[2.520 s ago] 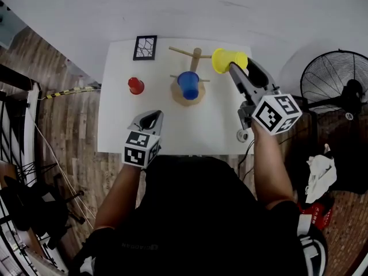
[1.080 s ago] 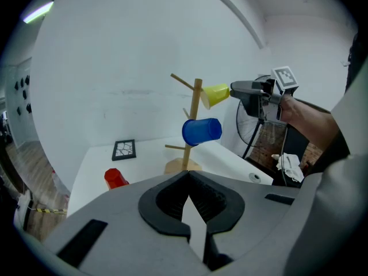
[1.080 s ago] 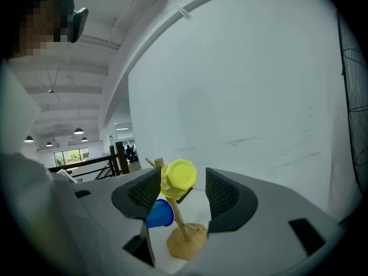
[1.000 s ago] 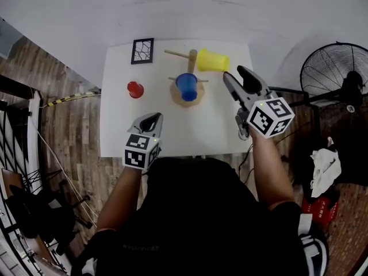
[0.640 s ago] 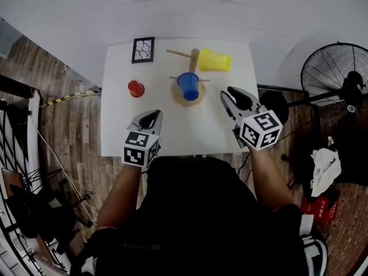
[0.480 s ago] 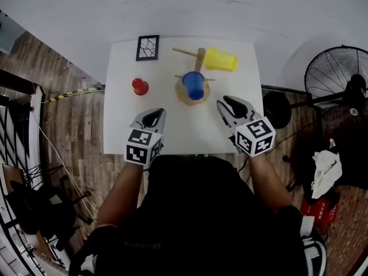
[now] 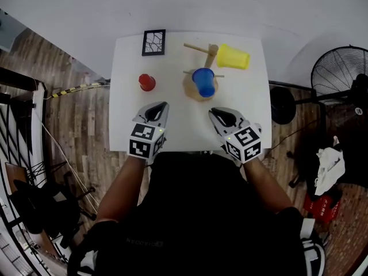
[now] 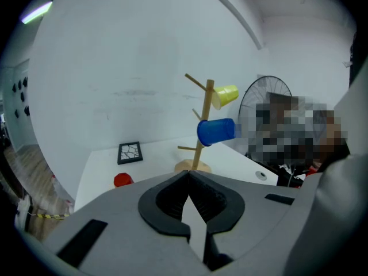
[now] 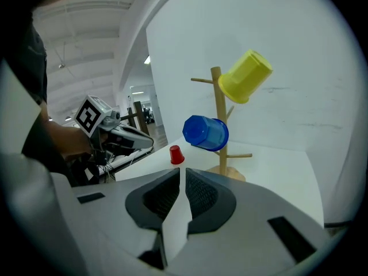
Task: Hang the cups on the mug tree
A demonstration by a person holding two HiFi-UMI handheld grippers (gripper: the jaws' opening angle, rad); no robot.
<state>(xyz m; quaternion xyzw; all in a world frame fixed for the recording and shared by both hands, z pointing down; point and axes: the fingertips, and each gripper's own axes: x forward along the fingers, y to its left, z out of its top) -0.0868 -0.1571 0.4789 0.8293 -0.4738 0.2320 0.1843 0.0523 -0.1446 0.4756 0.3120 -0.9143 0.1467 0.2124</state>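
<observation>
The wooden mug tree [image 7: 210, 53] stands at the back of the white table [image 7: 132, 125]. A yellow cup [image 7: 233, 57] hangs on an upper peg and a blue cup [image 7: 204, 82] on a lower one. A small red cup [image 7: 147, 82] stands upright on the table, left of the tree. My left gripper [image 7: 163, 104] hovers near the front edge, shut and empty. My right gripper [image 7: 213, 111] is near the front too, right of the left one. Its jaws have just been closing; a thin slit remains, with nothing between them. The right gripper view shows the tree [image 9: 219, 119] ahead.
A framed picture [image 7: 153, 42] lies at the table's back left corner. A floor fan [image 7: 339, 73] stands to the right of the table, with a wooden floor all round. The person's body covers the table's front edge.
The right gripper has let go of the yellow cup, now hanging on the tree, and drawn back and down to the front edge with its jaws narrowing. The left gripper has edged slightly forward.
</observation>
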